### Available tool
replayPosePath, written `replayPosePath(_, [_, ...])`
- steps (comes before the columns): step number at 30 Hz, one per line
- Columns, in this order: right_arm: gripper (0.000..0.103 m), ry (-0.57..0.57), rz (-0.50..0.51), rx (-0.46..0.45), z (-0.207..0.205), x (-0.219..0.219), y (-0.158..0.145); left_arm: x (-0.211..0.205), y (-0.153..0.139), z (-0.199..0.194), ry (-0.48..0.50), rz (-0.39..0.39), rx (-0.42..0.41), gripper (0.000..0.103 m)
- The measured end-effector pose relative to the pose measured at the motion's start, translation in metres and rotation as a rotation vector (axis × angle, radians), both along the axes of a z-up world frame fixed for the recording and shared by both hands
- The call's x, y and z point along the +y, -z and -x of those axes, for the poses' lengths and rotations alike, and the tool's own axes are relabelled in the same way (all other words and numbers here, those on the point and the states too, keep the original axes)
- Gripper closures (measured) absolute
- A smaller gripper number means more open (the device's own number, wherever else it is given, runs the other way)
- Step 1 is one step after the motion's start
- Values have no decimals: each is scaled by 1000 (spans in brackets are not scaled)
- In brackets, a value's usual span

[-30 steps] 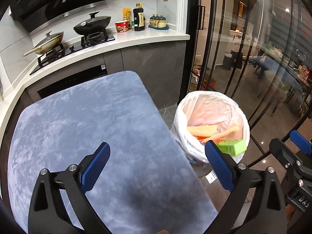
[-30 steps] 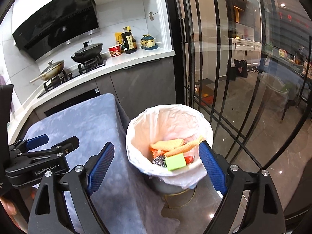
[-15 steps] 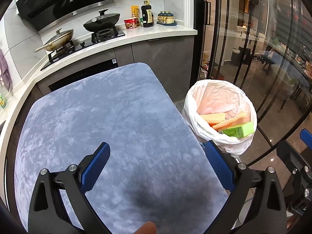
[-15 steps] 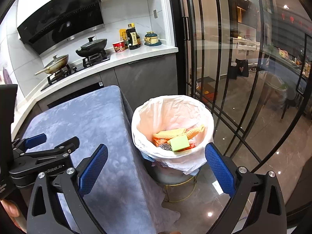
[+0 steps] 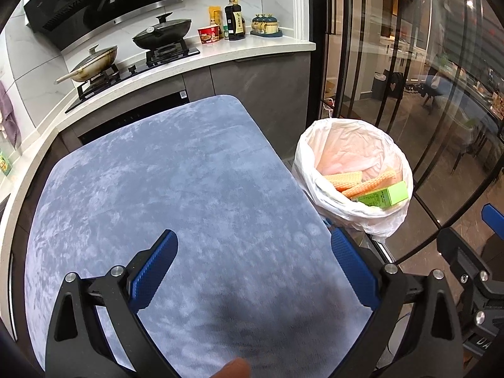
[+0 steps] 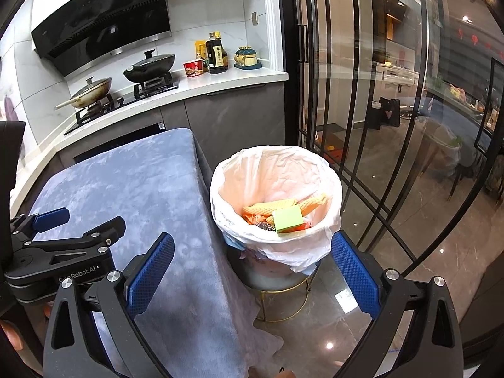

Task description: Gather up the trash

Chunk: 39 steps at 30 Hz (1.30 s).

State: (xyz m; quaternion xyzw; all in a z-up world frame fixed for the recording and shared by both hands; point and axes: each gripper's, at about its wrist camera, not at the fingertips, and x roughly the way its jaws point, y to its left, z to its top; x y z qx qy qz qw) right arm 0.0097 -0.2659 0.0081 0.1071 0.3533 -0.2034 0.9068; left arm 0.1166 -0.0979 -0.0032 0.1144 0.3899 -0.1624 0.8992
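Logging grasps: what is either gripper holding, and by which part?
Nothing: the left gripper and right gripper are both open and empty.

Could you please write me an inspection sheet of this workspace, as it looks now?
Surface: table under grey-blue cloth; nothing seen on it.
Job's things: lined trash bin beside the table holds a green box, orange wafer-like pieces and more.
Clutter: nothing seen.
Grippers: left hand-held gripper open, empty; right hand-held gripper open, empty.
Cables: nothing seen.
Surroundings: stove with two pans, bottles on counter, glass doors.
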Motion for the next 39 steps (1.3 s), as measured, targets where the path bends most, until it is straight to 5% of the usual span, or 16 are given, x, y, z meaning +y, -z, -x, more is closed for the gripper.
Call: replayPosePath(39, [7, 4, -5, 37, 4, -4, 16, -7, 13, 11, 1, -28, 20, 9])
